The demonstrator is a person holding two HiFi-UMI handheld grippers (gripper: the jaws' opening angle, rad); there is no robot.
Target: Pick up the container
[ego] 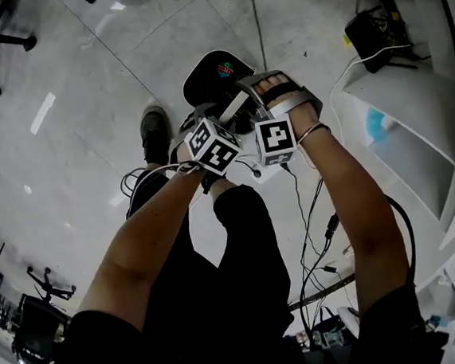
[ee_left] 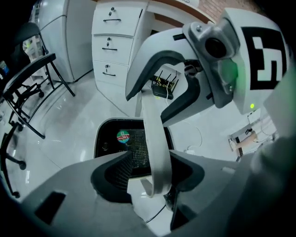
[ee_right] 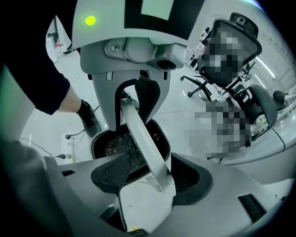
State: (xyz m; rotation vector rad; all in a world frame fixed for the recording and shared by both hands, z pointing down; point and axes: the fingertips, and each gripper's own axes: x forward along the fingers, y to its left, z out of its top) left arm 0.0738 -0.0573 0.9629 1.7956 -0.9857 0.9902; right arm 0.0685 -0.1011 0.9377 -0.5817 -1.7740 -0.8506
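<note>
Since neither pair of my tongs is truly pinching anything, the lift could fail right here. The pale floor [ego: 84, 111] fills most of the head view, and the black container [ego: 215, 73] lies at the upper middle of it, just beside my shoe [ego: 155, 132]. I cannot tell whether it rests on the floor or hangs clear. My left gripper [ee_left: 150, 173] and right gripper [ee_right: 148, 173] crowd together at the centre, so one could knock the other. Both have their jaws spread, with the white strip [ee_left: 155, 134] running between them, leaning on one pad and gapped from the other. It looks thin and smooth, so if I raise now it may slide out, leaving or dropping the container
</note>
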